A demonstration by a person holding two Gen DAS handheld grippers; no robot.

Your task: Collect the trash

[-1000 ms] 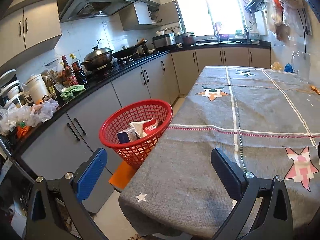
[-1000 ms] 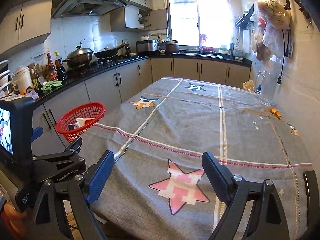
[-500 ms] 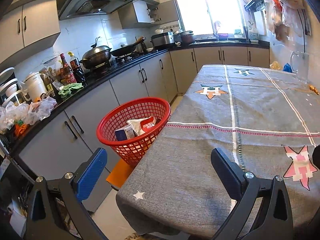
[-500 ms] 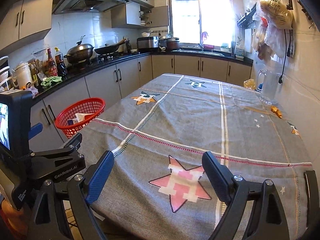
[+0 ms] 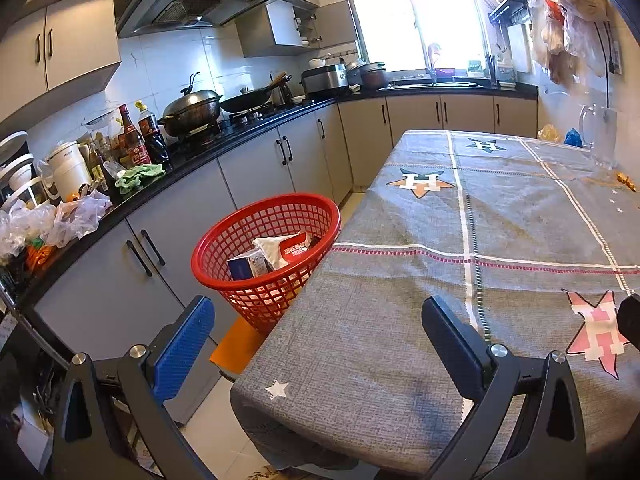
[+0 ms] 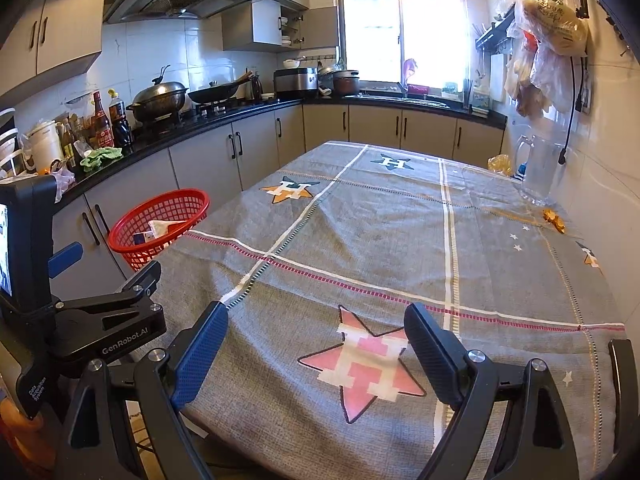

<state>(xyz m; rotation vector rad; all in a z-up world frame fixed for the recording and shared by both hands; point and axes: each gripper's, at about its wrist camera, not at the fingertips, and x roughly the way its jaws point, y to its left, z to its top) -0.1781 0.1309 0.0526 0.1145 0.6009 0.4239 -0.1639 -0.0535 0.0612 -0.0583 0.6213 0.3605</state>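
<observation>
While both our grippers, left point(image 5: 316, 340) and right point(image 6: 316, 344), gape empty, the orange scraps point(image 6: 554, 218) lie far ahead-right, nearer our right one, the red basket point(image 5: 224, 236) ahead-left.

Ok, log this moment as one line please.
left tool: open, empty | right tool: open, empty | red basket: beside table, holds trash | orange scraps: on tablecloth by wall

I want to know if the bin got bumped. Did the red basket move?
Cannot tell. The red basket sits slightly left of before in the left wrist view, but the cabinets beside it shifted the same way, so probably the camera moved.
</observation>
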